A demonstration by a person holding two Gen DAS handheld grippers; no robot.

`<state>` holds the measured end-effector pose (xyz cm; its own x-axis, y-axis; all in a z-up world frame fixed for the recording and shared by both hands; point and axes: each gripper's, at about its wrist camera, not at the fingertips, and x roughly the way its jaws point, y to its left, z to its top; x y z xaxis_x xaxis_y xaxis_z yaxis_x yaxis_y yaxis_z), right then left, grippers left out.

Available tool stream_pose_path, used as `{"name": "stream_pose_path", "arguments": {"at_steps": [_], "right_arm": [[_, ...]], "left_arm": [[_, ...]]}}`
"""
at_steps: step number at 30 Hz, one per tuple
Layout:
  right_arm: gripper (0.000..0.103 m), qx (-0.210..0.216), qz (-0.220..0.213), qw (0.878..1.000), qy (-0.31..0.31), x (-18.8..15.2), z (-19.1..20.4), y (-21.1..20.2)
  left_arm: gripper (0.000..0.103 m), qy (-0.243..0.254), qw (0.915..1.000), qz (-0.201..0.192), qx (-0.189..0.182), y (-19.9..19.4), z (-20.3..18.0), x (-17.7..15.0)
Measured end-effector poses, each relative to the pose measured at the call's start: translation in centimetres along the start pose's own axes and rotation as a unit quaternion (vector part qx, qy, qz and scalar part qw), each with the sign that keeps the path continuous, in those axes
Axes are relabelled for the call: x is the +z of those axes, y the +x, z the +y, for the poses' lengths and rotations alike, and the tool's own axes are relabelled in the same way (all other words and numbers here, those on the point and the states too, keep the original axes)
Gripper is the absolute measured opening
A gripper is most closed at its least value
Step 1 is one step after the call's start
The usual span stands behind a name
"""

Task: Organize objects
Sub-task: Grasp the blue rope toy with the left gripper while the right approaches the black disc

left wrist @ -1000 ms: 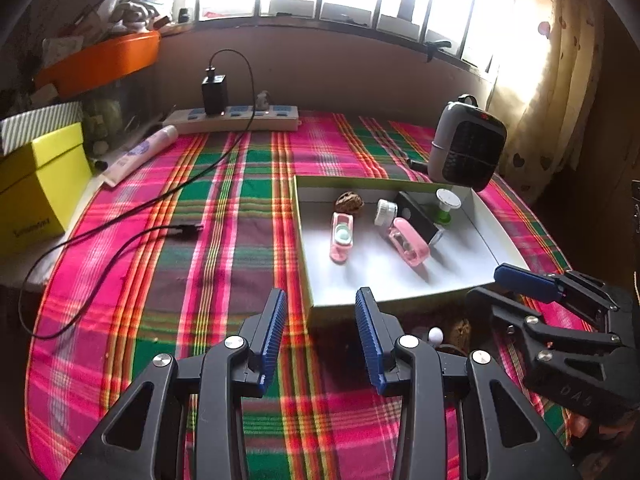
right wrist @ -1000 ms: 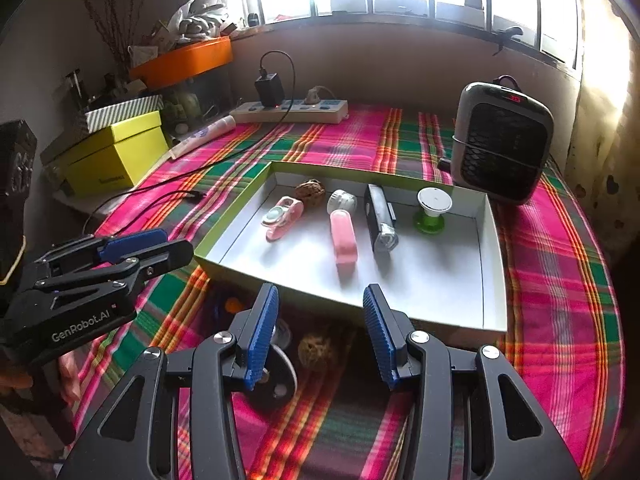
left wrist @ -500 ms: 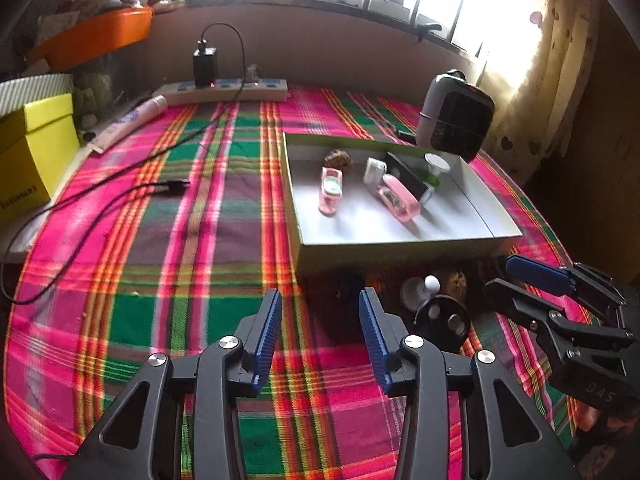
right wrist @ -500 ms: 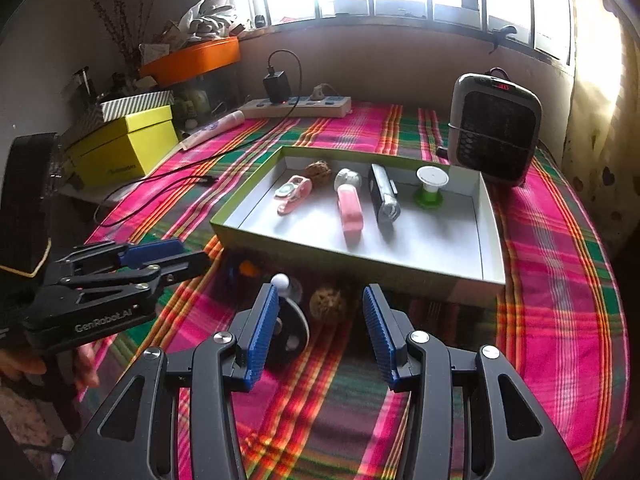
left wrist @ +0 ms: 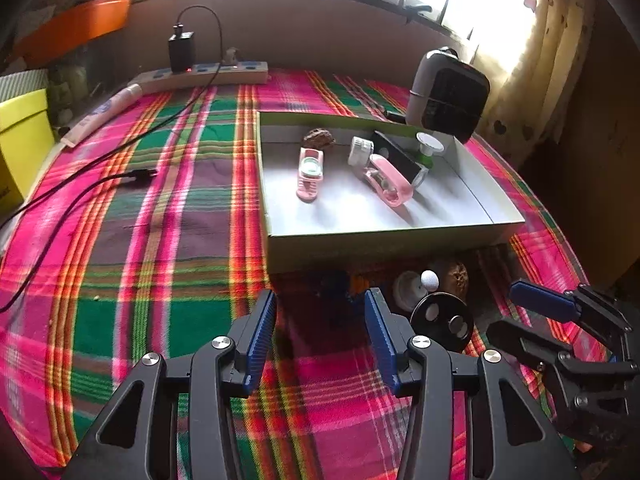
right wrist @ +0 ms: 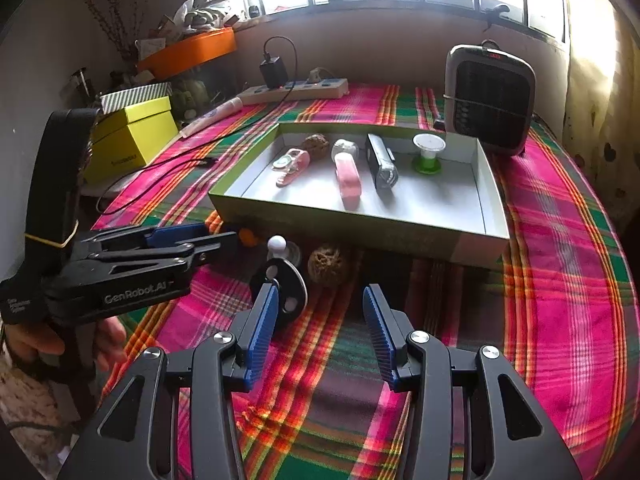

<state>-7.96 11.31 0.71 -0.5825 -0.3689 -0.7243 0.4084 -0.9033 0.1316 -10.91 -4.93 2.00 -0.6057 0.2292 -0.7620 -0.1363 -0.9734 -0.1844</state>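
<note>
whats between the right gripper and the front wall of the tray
In the right wrist view, a brown walnut-like ball lies on the cloth between the right gripper and the tray; nothing else.

A dark blue thing [left wrist: 340,280] sits in the box's [left wrist: 384,244] shadow, too dim to make out. The orange bit [right wrist: 247,237] hides half behind the left gripper [right wrist: 216,242]. Yellow box [left wrist: 20,140] cut off at the left edge. Far shelf clutter [right wrist: 192,16] just a blur.
</note>
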Motion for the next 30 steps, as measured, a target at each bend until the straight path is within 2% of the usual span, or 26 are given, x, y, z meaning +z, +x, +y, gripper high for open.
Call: {"name": "stream_pose_path", "arguments": {"at_steps": [13, 14, 17, 24, 30], "right_arm": [[0.046, 0.003, 0.009, 1.0, 0.002, -0.2, 0.0, 0.4], [0.046, 0.003, 0.01, 1.0, 0.002, -0.2, 0.0, 0.5], [0.046, 0.005, 0.012, 1.0, 0.002, -0.2, 0.1, 0.6], [0.046, 0.005, 0.015, 1.0, -0.003, -0.2, 0.4, 0.6], [0.046, 0.004, 0.016, 1.0, -0.003, -0.2, 0.6, 0.6]], "left_arm": [[0.044, 0.016, 0.9997, -0.001, 0.02, 1.2, -0.7, 0.8], [0.042, 0.016, 0.9996, -0.002, 0.022, 1.2, -0.7, 0.7], [0.03, 0.019, 0.9992, -0.006, 0.036, 1.2, -0.6, 0.7], [0.02, 0.016, 0.9994, -0.007, 0.028, 1.1, -0.5, 0.6], [0.017, 0.014, 0.9995, -0.009, 0.027, 0.9, -0.4, 0.4]]}}
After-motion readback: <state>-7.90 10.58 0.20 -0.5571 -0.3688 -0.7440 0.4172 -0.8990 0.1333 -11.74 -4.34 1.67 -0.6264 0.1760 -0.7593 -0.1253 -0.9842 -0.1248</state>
